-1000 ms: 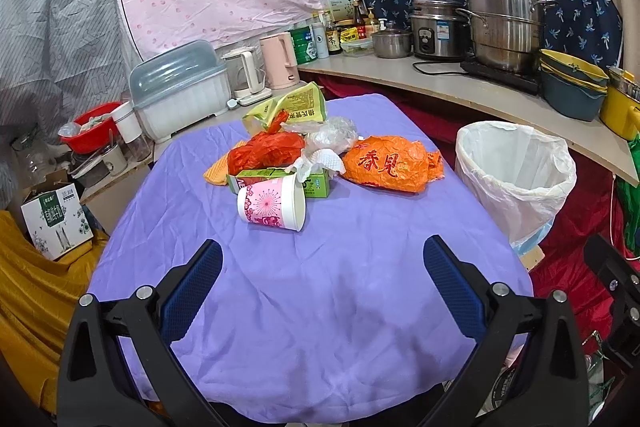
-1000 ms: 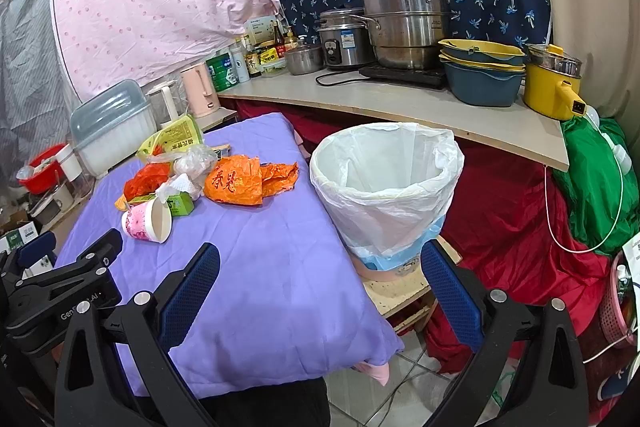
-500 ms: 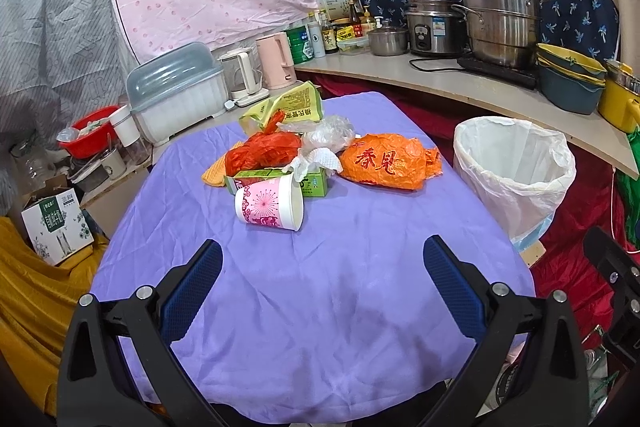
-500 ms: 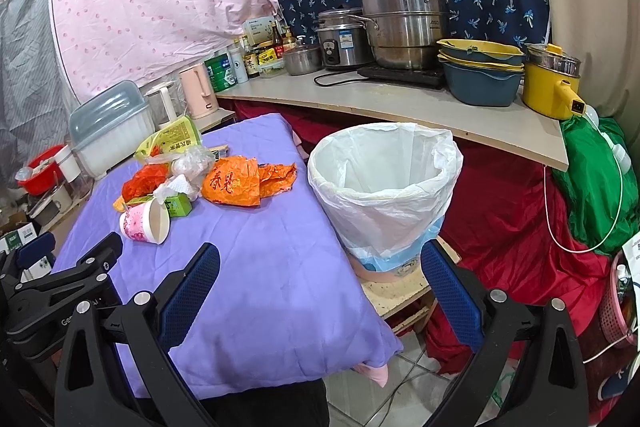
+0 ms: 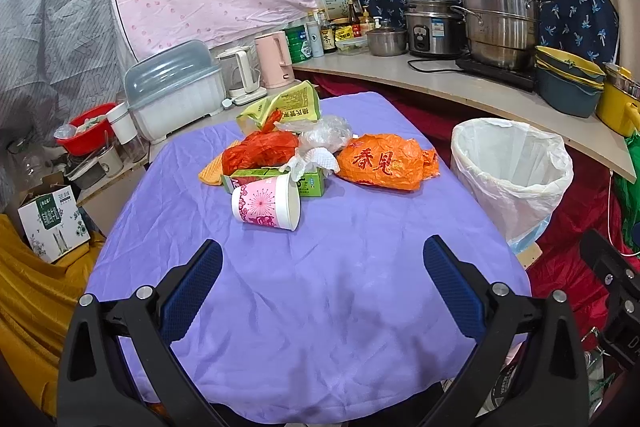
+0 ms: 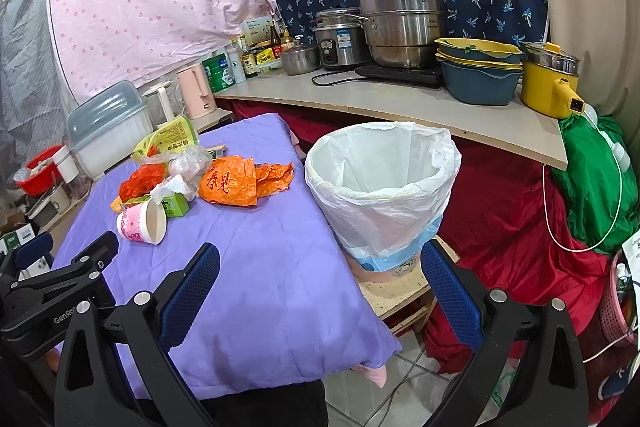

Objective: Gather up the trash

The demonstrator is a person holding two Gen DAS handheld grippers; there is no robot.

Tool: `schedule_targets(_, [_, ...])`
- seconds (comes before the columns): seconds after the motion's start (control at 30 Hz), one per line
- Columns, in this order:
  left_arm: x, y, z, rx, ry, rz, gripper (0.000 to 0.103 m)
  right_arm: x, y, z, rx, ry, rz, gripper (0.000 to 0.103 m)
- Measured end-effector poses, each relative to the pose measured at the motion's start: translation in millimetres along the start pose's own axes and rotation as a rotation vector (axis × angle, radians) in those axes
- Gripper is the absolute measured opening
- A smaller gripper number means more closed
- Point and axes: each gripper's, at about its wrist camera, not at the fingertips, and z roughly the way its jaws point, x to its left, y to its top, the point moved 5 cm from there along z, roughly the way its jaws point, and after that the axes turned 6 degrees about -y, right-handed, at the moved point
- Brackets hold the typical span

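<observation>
Hovering over the near end of the purple-covered bench (image 5: 320, 307), the left gripper (image 5: 323, 279) has its blue-padded fingers spread wide apart and holds nothing; the right gripper (image 6: 320, 281) is likewise spread and empty, poised over the bench's corner beside the bin.

Taking the pink paper cup (image 5: 266, 203) as the landmark: it lies on its side straight ahead of the left gripper, apart from it, with its open mouth turned toward the bin side. Just behind it, and touching it or nearly so, sits a green carton (image 5: 308, 181) with a crumpled white tissue (image 5: 310, 163) draped on top. Behind the cup and slightly left is a red plastic bag (image 5: 260, 151); further back, a clear plastic bag (image 5: 324, 135) and a yellow-green packet (image 5: 288, 107). To the cup's right lies an orange plastic bag (image 5: 380, 163), and past that, off the bench edge, stands the white-lined trash bin (image 6: 380, 179), which looks empty.

Nothing appears collected yet. The risks I would expect: the cup, lying on its round side, may roll away if one finger meets it first; its thin wall may crush under a hard squeeze. The pieces overlap, so lifting one may drag the tissue or a bag off the bench. A light bag could also snag the liner's rim and pull it in.
</observation>
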Motion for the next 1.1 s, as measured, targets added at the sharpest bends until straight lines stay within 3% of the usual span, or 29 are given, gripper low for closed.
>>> schedule_targets(1.1, [-7.4,6.1,-8.5,-0.012,-0.025,0.01,0.096,-8.0,-0.6,-7.0,-0.027,-0.013,0.017,0.096])
